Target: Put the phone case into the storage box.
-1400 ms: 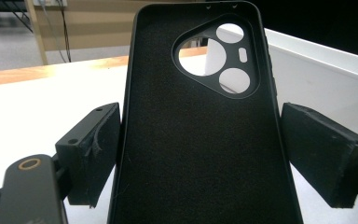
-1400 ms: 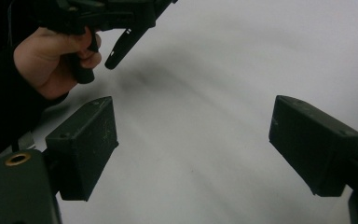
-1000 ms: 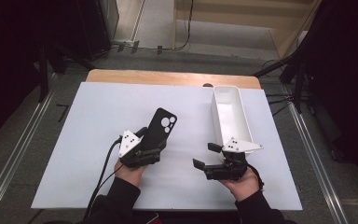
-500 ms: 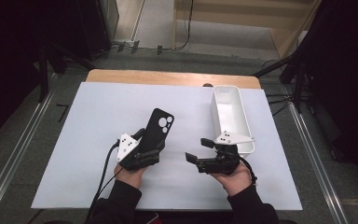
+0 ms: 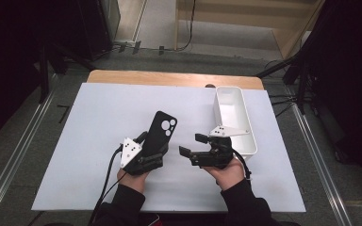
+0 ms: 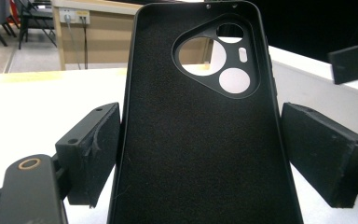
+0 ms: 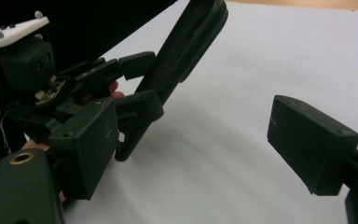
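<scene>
1. We see the black phone case (image 5: 161,133) held up off the white table (image 5: 89,141) near the middle, its camera cut-outs at the far end.
2. Our left gripper (image 6: 200,149) has its jaws closed on the case's lower sides, both pads against its edges.
3. Our right gripper (image 5: 191,145) hangs just to the right of the case, jaws wide and empty, pointing toward it.
4. A white bin (image 5: 233,117) sits behind the right hand, near the table's right edge.
</scene>
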Motion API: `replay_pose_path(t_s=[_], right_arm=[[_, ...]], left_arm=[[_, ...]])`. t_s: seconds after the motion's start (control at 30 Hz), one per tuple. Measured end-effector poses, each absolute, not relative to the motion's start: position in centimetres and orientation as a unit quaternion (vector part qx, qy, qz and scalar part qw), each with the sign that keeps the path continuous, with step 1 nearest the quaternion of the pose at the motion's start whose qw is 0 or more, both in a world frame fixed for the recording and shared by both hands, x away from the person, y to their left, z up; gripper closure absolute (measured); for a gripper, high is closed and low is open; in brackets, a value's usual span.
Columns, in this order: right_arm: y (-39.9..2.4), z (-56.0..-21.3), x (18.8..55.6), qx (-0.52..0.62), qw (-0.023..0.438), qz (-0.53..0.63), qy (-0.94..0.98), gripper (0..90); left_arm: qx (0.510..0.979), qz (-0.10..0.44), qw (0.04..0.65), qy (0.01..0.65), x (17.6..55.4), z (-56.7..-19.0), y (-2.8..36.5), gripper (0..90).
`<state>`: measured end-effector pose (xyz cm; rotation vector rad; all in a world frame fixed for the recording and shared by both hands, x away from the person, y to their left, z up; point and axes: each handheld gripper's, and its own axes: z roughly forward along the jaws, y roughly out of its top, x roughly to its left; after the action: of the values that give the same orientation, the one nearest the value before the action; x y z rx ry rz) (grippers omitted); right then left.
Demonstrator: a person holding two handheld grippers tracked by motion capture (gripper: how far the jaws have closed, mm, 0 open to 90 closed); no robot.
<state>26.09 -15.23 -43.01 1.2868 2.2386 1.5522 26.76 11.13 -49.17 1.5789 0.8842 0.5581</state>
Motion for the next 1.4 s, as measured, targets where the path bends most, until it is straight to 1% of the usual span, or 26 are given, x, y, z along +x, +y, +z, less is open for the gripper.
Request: replay_pose_path(t_s=[0.63,1.0,1.03,1.07,1.1,1.27,1.4], right_arm=[[-13.5,-42.4,28.3,0.43,0.059,0.516,0.738,15.0],[-13.0,-42.6,29.6,0.442,0.043,0.512,0.735,15.0],[-12.9,-42.7,29.8,0.44,0.045,0.512,0.736,16.0],[-12.8,-42.7,29.9,0.445,0.038,0.511,0.735,19.7],[-12.8,-42.7,30.0,0.444,0.037,0.511,0.736,20.7],[-12.5,-42.7,30.8,0.45,0.027,0.509,0.733,22.4],[-12.3,-42.9,31.2,0.455,0.015,0.505,0.734,26.8]], left_arm=[[0.678,0.236,0.585,0.378,26.6,-49.5,10.7,14.5],[0.677,0.232,0.589,0.376,26.5,-49.5,10.6,14.4],[0.676,0.232,0.59,0.376,26.5,-49.5,10.5,14.4],[0.677,0.232,0.589,0.376,26.5,-49.5,10.5,14.4],[0.678,0.231,0.589,0.374,26.4,-49.5,10.5,14.4],[0.68,0.228,0.589,0.373,26.4,-49.5,10.3,14.4],[0.68,0.23,0.59,0.371,26.3,-49.5,10.2,14.4]])
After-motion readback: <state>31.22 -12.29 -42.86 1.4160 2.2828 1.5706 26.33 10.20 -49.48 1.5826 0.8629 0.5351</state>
